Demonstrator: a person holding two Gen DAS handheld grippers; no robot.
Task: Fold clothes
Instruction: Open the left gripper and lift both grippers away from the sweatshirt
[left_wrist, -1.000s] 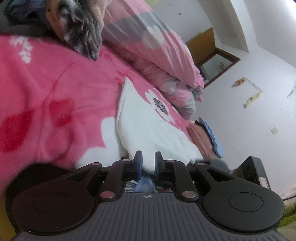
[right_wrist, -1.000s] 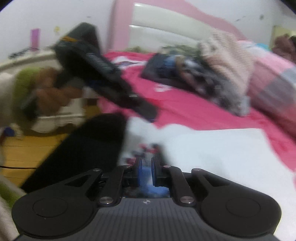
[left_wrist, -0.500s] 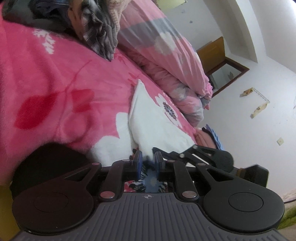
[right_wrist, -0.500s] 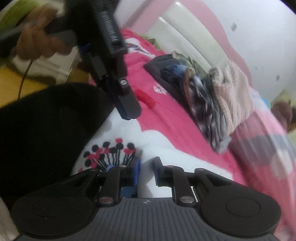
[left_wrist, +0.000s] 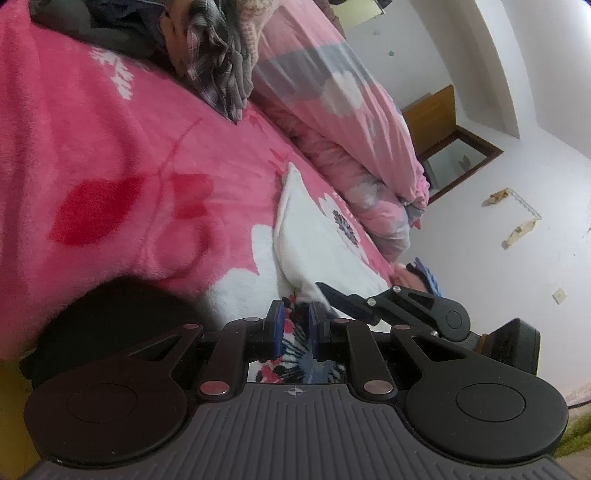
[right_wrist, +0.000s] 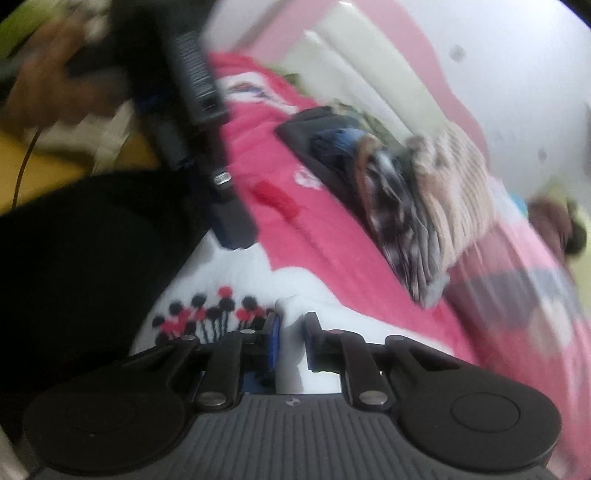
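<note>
You had both tongs, left gripper and right gripper, clenched on the white garment, mid-fold; next, carry that edge across evenly.

A bedroom in a home. Shown by a bed spread with a pink floral blanket, a bunched pink duvet along its far side, and a padded pink-and-cream headboard. Loose clothes heaped near the headboard. Plain white walls, with what looks like a wood-framed mirror, seen too obliquely for certainty.
</note>
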